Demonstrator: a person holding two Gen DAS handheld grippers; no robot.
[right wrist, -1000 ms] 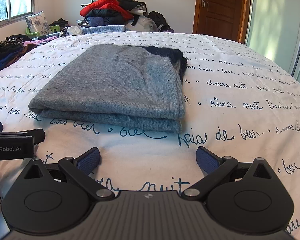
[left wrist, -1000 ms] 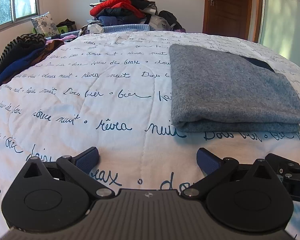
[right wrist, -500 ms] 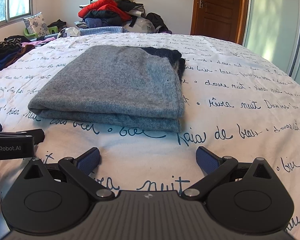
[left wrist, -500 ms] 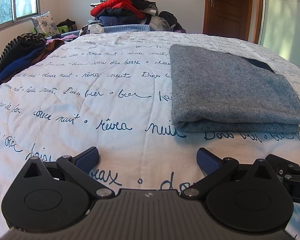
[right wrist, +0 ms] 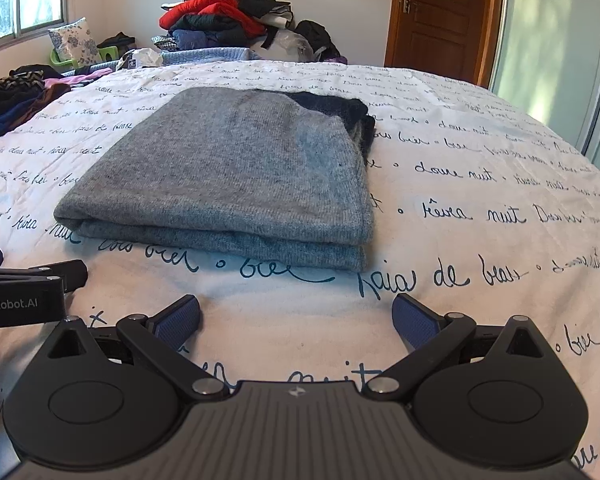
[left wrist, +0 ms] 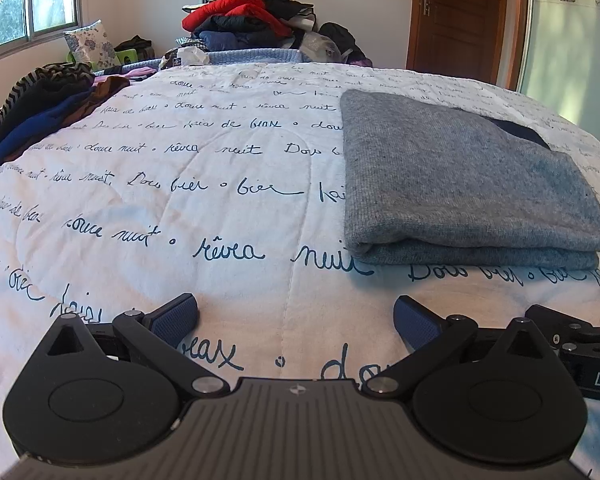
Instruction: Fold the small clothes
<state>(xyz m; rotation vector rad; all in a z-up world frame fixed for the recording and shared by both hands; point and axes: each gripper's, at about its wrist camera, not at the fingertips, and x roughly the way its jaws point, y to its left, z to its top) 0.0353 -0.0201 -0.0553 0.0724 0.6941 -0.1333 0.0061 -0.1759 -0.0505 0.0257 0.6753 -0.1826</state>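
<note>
A grey knitted garment (left wrist: 460,184) lies folded flat on the white quilt with blue script (left wrist: 180,200); a dark part shows at its far right corner. It also shows in the right wrist view (right wrist: 236,176). My left gripper (left wrist: 296,316) is open and empty, low over the quilt, in front and left of the garment. My right gripper (right wrist: 296,316) is open and empty, just in front of the garment's near folded edge. The left gripper's body shows at the left edge of the right wrist view (right wrist: 24,292).
A heap of unfolded clothes (left wrist: 252,20) sits at the far end of the bed. Dark and striped garments (left wrist: 40,108) lie along the left edge, by a floral pillow (left wrist: 88,42). A wooden door (left wrist: 460,16) and a sliding panel stand at the right.
The right gripper has drifted slightly; the far clothes heap sits a bit further right in its view. The left gripper and the garment have not moved.
</note>
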